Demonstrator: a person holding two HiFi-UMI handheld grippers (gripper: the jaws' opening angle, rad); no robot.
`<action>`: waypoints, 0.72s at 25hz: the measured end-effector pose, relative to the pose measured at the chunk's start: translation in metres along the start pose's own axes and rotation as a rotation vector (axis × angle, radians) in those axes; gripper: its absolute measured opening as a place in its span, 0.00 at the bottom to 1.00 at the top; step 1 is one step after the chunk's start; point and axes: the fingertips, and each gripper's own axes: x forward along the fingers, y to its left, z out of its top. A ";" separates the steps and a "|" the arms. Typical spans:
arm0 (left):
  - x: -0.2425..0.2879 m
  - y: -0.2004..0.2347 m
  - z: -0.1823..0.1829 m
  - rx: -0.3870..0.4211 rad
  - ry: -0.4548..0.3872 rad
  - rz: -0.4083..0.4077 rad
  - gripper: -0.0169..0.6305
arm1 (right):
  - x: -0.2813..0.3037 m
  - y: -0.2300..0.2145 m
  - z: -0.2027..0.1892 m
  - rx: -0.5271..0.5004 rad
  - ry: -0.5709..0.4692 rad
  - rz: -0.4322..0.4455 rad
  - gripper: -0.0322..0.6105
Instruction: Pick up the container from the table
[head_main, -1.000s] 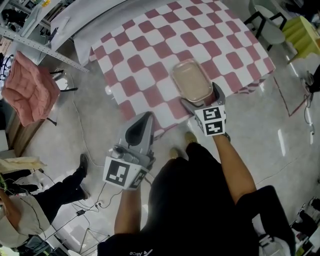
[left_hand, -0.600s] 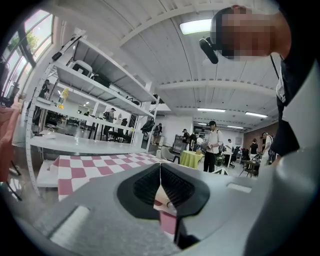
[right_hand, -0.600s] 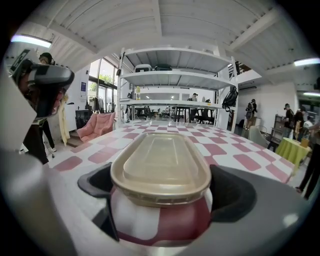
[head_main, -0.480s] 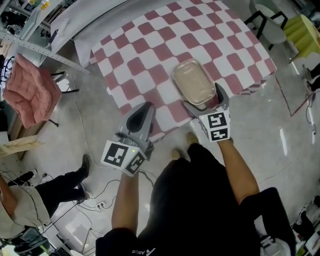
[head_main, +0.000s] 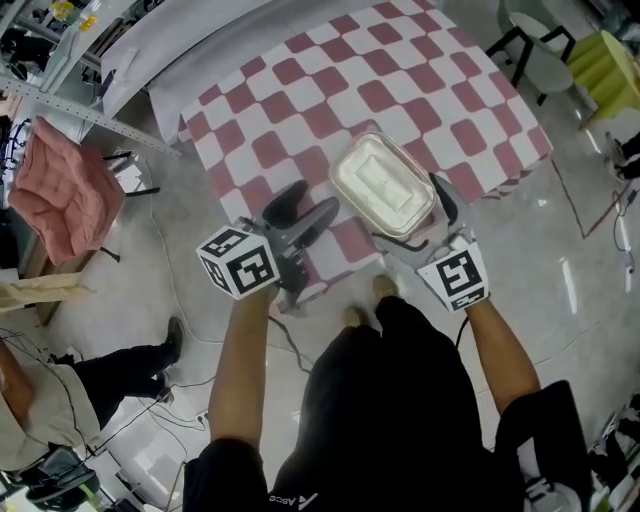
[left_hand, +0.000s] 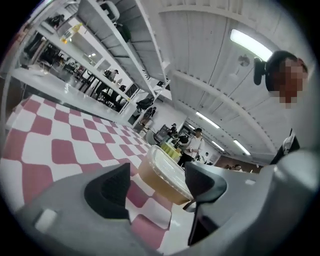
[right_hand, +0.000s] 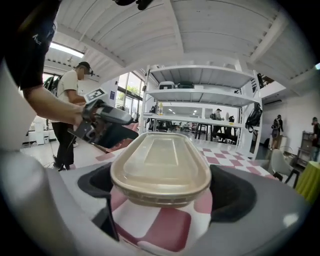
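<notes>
The container (head_main: 382, 185), a tan oblong tub with a clear lid, hangs above the near edge of the red-and-white checked table (head_main: 300, 90). My right gripper (head_main: 415, 215) is shut on its near end. In the right gripper view the container (right_hand: 160, 167) sits clamped between both pads of the right gripper (right_hand: 162, 187). My left gripper (head_main: 305, 208) is just left of the container, its jaws opening with nothing between them. In the left gripper view the container (left_hand: 165, 172) shows just beyond the left gripper (left_hand: 156, 180), and the pads do not press on it.
A pink cushion (head_main: 65, 190) lies on a chair at the left. A grey chair (head_main: 535, 55) and a yellow-green seat (head_main: 605, 65) stand at the far right. Another person's legs (head_main: 120, 380) and cables are on the floor at lower left. White shelving (right_hand: 200, 105) stands behind the table.
The right gripper has lifted the container up off the table. The left gripper has swung toward the container's left side, rolled over, and its jaws have gone from shut to apart.
</notes>
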 end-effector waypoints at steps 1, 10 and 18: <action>0.004 0.002 0.001 -0.028 0.004 -0.018 0.54 | -0.002 0.000 0.004 -0.012 -0.011 0.023 0.97; 0.027 0.004 -0.006 -0.373 0.077 -0.242 0.64 | -0.017 0.006 0.024 -0.116 -0.056 0.238 0.97; 0.039 -0.009 -0.028 -0.448 0.189 -0.282 0.63 | -0.015 0.017 0.023 -0.180 -0.032 0.363 0.97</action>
